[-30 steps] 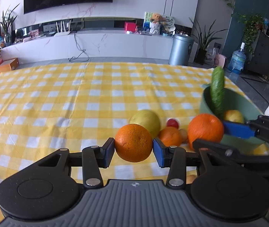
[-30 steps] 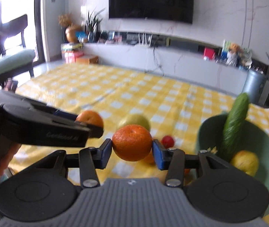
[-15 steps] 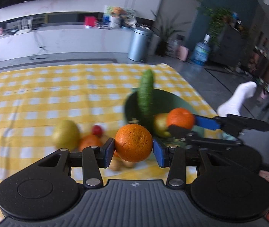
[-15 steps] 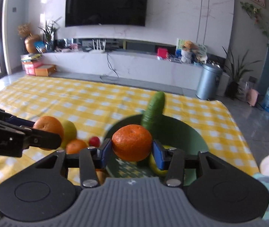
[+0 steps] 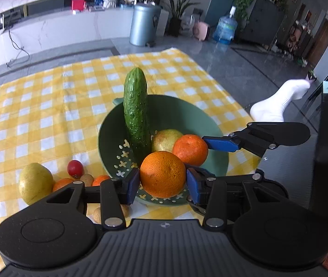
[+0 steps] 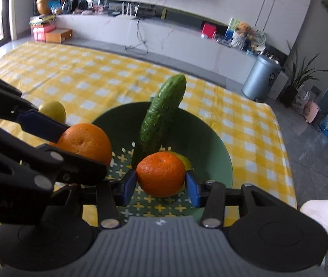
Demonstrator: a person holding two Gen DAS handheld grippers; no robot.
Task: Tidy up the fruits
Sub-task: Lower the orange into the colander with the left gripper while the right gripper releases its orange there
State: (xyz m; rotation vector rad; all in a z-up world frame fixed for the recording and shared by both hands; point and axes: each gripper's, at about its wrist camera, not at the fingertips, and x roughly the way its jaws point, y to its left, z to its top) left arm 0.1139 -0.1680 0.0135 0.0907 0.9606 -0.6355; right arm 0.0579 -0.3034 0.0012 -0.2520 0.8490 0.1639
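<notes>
My left gripper is shut on an orange held over the near rim of the green bowl. My right gripper is shut on a tangerine held over the bowl's inside. Each gripper and its fruit also shows in the other view: the tangerine to the right, the orange to the left. A cucumber leans upright in the bowl beside a yellow-green pear.
On the yellow checked tablecloth left of the bowl lie a pear, a red cherry tomato, two small oranges and small brown fruits. The table's right edge is just beyond the bowl.
Both grippers have moved right and down toward the bowl with their fruit; each now hangs over the bowl, close together.
</notes>
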